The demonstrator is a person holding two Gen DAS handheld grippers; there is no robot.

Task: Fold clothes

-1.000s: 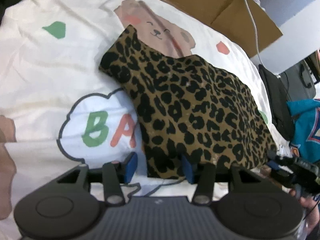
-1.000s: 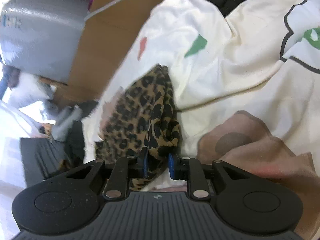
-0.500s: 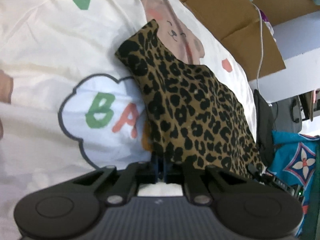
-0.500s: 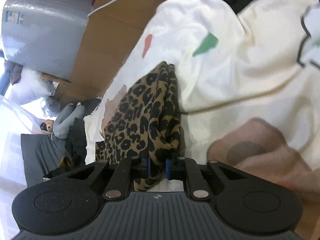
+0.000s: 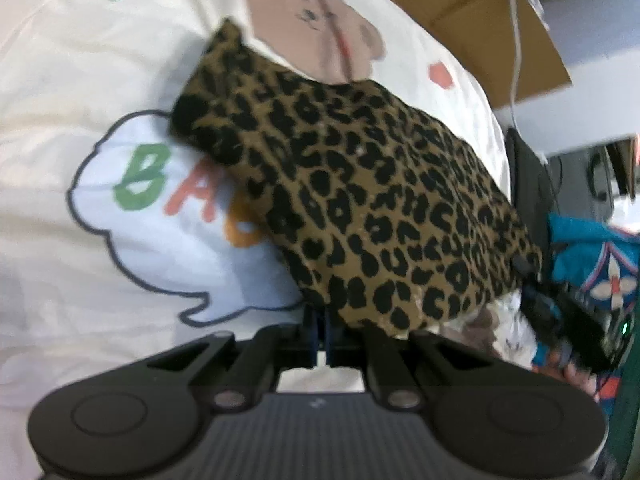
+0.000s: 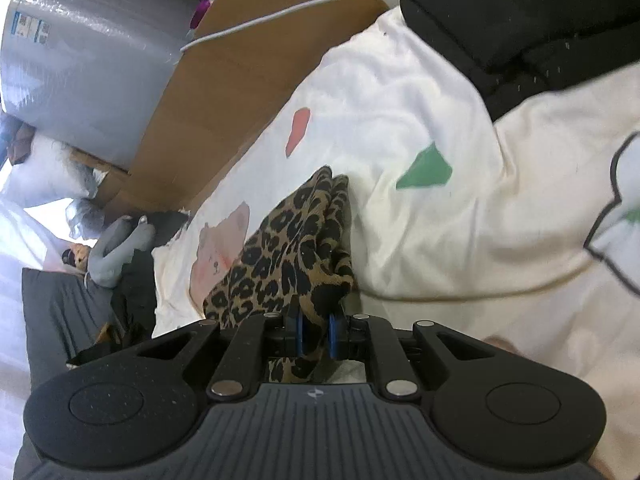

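Leopard-print garment (image 5: 372,200) on cartoon-print bedsheet (image 5: 80,80), near edge raised. Left gripper (image 5: 320,330) fingers clenched on its corner. Right gripper (image 6: 316,334) fingers pinching opposite corner; jaws closed further moments ago.

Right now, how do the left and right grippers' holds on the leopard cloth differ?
The left gripper has its pads nearly together on a thin edge of the leopard cloth; the right gripper has its pads apart around a thicker bunch. Left has the near corner, right the opposite corner. Both are clamped on it.
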